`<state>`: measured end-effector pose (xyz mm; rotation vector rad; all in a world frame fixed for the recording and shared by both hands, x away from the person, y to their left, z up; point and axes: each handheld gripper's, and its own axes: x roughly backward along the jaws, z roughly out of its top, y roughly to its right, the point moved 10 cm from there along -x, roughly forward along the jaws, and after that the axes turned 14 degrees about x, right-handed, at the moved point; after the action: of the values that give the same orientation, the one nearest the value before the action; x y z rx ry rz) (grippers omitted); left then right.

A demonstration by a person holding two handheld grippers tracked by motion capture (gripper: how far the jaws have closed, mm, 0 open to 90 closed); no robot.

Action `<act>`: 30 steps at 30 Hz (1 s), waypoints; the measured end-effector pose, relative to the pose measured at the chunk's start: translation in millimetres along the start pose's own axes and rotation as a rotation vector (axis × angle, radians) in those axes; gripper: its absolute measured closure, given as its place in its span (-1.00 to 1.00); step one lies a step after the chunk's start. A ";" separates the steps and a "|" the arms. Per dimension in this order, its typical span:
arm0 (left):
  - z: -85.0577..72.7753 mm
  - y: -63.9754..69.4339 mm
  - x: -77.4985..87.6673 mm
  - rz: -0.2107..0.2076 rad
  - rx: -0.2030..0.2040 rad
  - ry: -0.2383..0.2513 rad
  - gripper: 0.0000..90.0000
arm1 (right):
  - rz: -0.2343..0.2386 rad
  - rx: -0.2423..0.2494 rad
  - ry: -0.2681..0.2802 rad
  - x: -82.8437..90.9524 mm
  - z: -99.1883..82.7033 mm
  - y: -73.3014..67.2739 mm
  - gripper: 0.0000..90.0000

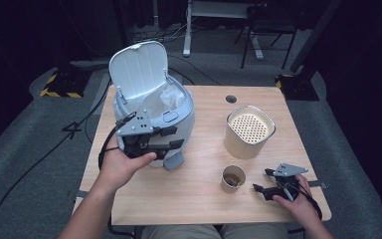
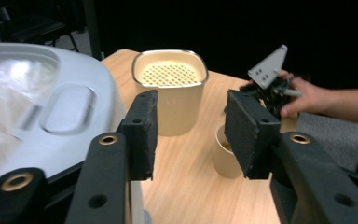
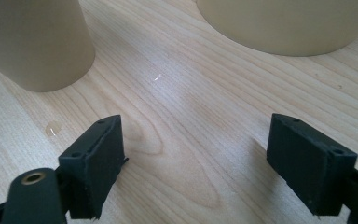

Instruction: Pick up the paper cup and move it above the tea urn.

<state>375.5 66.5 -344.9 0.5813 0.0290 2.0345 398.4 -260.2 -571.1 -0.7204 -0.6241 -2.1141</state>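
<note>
Left gripper (image 1: 171,139) sits spread and empty against the front of the grey bin (image 1: 179,117), lid flipped up, liner inside. Right gripper (image 1: 259,180) rests wide open on the table (image 1: 194,194) beside the small cup (image 1: 233,179). My guess: the cup gets grabbed next, squarely and kept level. Can't really tell what's in it.

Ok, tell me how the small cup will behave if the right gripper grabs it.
The cup looks like thin paper, so probably light and crushable. It seems to hold liquid, so tilting may spill. A droplet beside it hints at that.
</note>
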 end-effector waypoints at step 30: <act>-164.2 -41.1 -54.2 0.125 0.164 -0.175 0.09 | 0.099 0.039 0.060 33.7 26.9 -20.7 -0.35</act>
<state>363.2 78.2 -521.9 0.8825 0.0569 2.1067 371.7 -249.2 -532.9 -0.6506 -0.5830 -2.0195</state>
